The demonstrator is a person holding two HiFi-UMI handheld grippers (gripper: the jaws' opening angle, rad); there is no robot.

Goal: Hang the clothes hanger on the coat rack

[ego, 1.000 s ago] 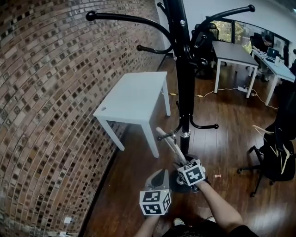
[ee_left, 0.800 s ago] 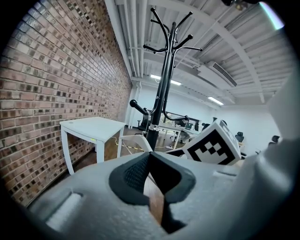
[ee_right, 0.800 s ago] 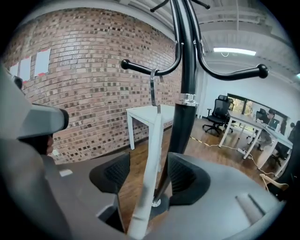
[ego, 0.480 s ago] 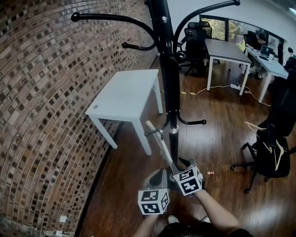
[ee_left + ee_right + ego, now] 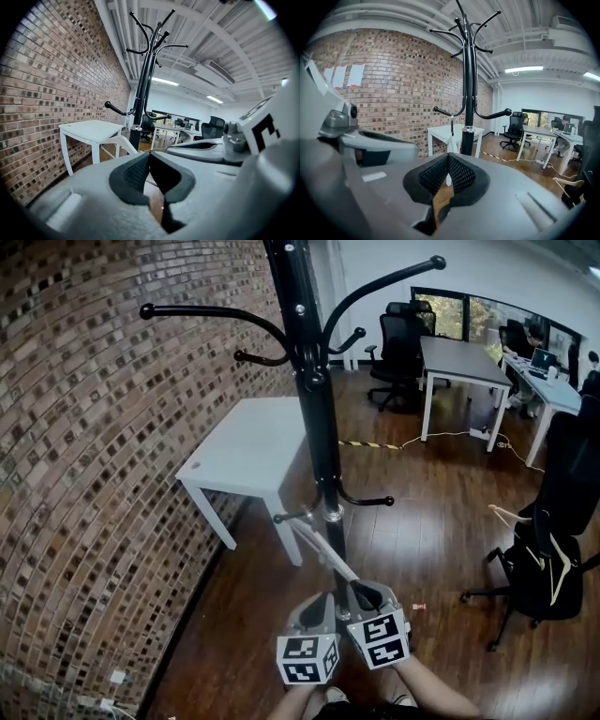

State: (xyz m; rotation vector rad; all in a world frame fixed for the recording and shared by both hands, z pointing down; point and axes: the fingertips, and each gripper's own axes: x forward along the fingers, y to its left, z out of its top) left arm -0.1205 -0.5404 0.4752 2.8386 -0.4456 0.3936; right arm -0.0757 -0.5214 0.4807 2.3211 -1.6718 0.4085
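White table (image 5: 246, 451) beside brick wall (image 5: 84, 474), wooden floor (image 5: 441, 512), black office chair (image 5: 398, 338), long desk (image 5: 464, 354)

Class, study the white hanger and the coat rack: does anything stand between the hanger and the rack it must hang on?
Nothing visible does. The hanger appears to hang by its hook from a low arm of the coat rack, on the side toward the white table; that table stands beyond the rack, not between.

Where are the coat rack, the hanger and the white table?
coat rack (image 5: 317, 427): head view, on its black pole.
hanger (image 5: 323, 551): head view, on its white arm.
white table (image 5: 246, 444): head view, on its top.
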